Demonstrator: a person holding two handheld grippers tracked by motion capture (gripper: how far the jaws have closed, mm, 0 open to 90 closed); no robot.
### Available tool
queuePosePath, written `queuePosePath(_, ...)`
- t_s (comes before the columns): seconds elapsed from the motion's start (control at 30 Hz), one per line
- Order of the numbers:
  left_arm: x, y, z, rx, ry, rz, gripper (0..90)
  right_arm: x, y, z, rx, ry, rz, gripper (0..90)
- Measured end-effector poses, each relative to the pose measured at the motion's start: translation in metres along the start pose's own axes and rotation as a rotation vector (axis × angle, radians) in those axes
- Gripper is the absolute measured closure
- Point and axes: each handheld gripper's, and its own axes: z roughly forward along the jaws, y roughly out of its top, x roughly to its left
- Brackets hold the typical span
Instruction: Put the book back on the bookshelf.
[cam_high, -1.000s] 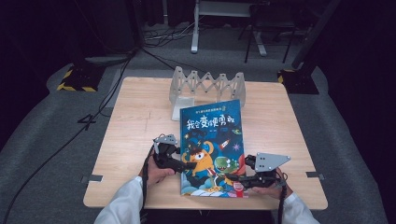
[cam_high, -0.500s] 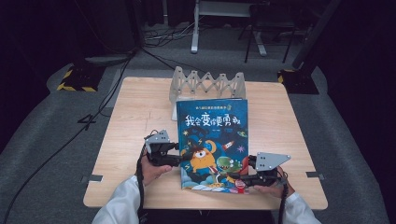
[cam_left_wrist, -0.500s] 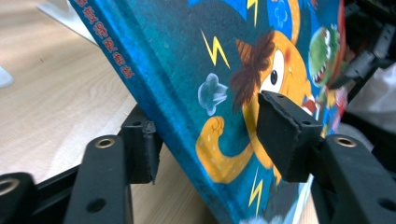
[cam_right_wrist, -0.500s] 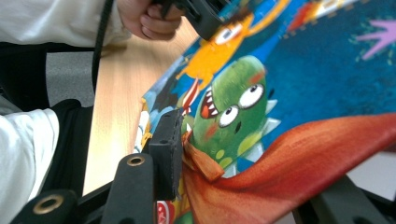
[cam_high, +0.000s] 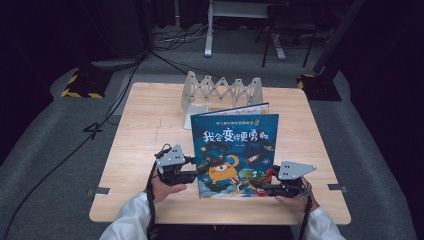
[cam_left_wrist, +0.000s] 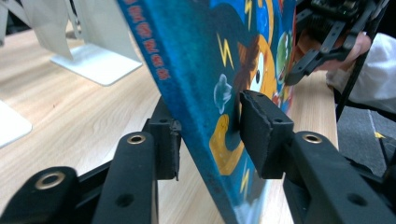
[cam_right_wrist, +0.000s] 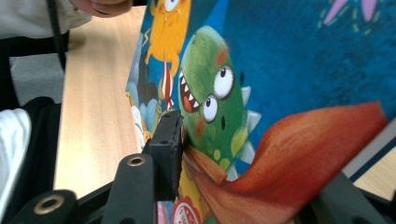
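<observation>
I have the picture book held up off the tabletop, tilted with its blue cover facing me, over the middle of the near half of the tabletop. My left tongs are clamped on the book's lower left edge; in the left gripper view the left tongs have one black pad pressed on the cover beside the orange figure and the other pad against the back. My right tongs grip the book's lower right corner; in the right gripper view the right tongs show one pad flat on the cover just beside the green monster, while the second jaw is hidden behind the book, so I judge the grip from the pad's contact. The book's bottom edge looks just clear of the wood near the front edge, though I cannot tell whether it touches. Behind it, toward the far edge, a white zigzag rack stands upright, with a white plate at its foot.
</observation>
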Motion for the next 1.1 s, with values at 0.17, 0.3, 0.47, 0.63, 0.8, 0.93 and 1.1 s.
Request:
queuePosePath(0.17, -0.005, 0.004, 0.003, 0.005, -0.003, 0.04, 63.8, -0.007, -0.004, 0.0, 0.002, -0.016, 0.028, 60.2)
queuePosePath(0.3, -0.008, 0.003, 0.002, 0.004, -0.028, 0.061, 66.2, -0.007, -0.006, -0.001, 0.011, -0.014, 0.039, 60.9)
queuePosePath(0.47, -0.018, -0.003, 0.019, 0.071, -0.033, 0.121, 65.4, -0.009, -0.01, 0.0, 0.015, -0.005, 0.048, 60.6)
queuePosePath(0.63, -0.02, -0.006, 0.03, 0.068, -0.05, 0.124, 66.8, -0.007, -0.011, -0.003, 0.032, -0.036, 0.047, 59.4)
queuePosePath(0.8, -0.023, -0.007, 0.03, 0.063, -0.055, 0.14, 71.4, -0.011, -0.014, -0.018, 0.001, -0.094, 0.084, 60.3)
queuePosePath(0.93, -0.025, -0.007, 0.03, 0.06, -0.072, 0.145, 75.7, -0.012, -0.016, -0.022, 0.009, -0.125, 0.087, 59.2)
queuePosePath(1.1, -0.028, -0.007, 0.032, 0.06, -0.082, 0.147, 78.3, -0.012, -0.014, -0.023, 0.031, -0.164, 0.075, 58.8)
